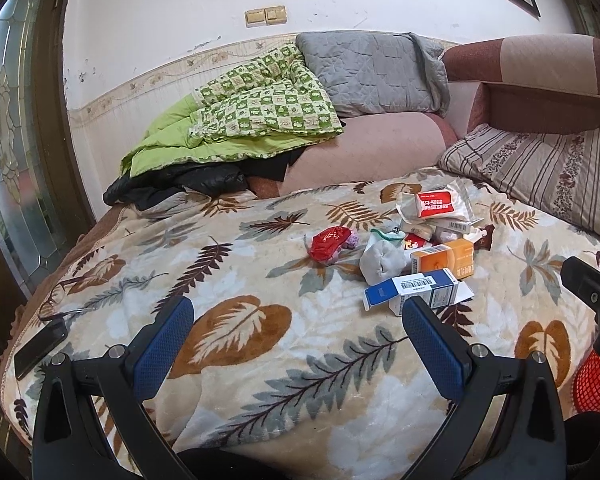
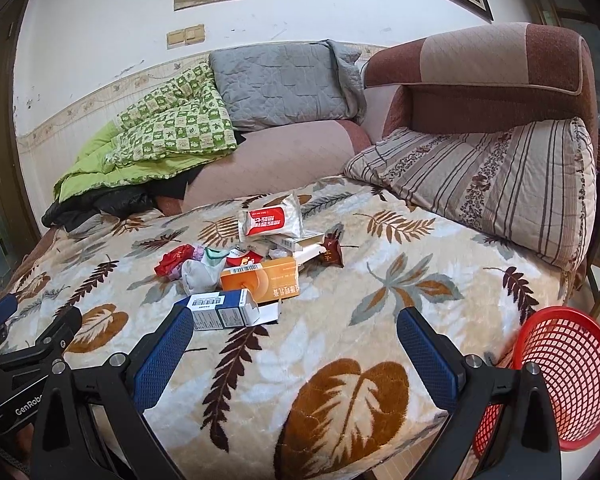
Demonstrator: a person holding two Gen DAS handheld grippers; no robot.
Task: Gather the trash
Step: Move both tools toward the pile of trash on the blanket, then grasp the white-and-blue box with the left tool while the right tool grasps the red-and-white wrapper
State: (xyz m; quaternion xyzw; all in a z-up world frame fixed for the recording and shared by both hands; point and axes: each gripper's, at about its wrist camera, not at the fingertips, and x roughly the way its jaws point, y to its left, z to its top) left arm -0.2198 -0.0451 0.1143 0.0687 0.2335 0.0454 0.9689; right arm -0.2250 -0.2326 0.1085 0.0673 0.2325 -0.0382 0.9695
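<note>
Trash sits heaped mid-bed on the leaf-print blanket (image 2: 340, 340). Left hand-held gripper (image 1: 296, 332) hovers wide open and empty, as does right hand-held gripper (image 2: 296, 336). Nearest lies the blue box (image 2: 220, 308), then the orange box (image 2: 264, 280); the red basket (image 2: 572, 376) waits at the far right edge. Plush fabric may snag in a grasp, and the tilted basket could tip.
</note>
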